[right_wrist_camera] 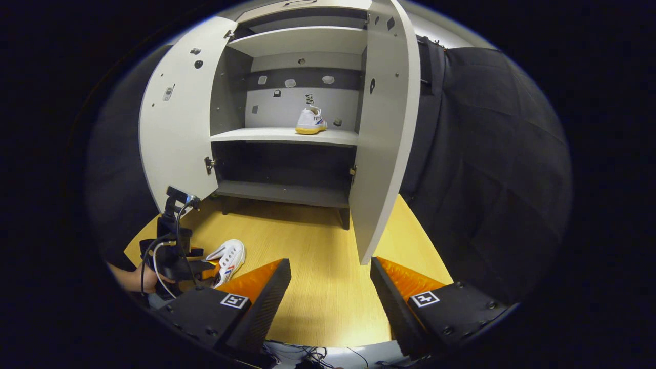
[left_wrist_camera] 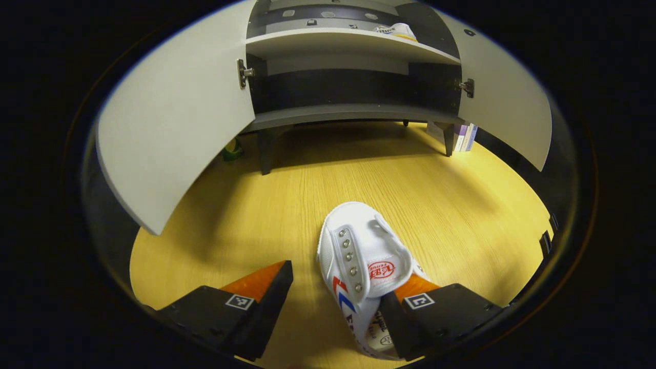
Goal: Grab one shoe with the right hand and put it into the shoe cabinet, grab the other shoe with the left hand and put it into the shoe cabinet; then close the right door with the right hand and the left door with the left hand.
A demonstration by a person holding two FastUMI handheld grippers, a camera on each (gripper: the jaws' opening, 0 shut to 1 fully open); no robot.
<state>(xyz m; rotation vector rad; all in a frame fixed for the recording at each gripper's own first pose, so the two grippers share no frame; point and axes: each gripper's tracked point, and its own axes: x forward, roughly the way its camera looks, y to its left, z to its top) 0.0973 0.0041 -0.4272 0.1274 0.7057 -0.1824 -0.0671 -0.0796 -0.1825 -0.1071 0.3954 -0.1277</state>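
Observation:
A white shoe (left_wrist_camera: 359, 256) with red and blue marks lies on the wooden floor (left_wrist_camera: 451, 205), toe toward the shoe cabinet (left_wrist_camera: 353, 113). My left gripper (left_wrist_camera: 348, 277) is open around its heel end. One finger overlaps the shoe's right side, and a gap separates the other finger from the shoe. A second white shoe (right_wrist_camera: 311, 121) stands on the cabinet's upper shelf (right_wrist_camera: 266, 135). Both doors, the left door (right_wrist_camera: 174, 123) and the right door (right_wrist_camera: 384, 143), stand wide open. My right gripper (right_wrist_camera: 329, 264) hangs open and empty, well back from the cabinet. In the right gripper view, a hand (right_wrist_camera: 136, 279) holds the left gripper (right_wrist_camera: 174, 256) by the floor shoe (right_wrist_camera: 229, 258).
Some books (left_wrist_camera: 466, 137) lean by the cabinet's right leg, and a green object (left_wrist_camera: 233, 148) sits behind the left door (left_wrist_camera: 174, 123). Black cloth (right_wrist_camera: 487, 154) walls the right side. Cables (right_wrist_camera: 302, 353) lie near the floor's front edge.

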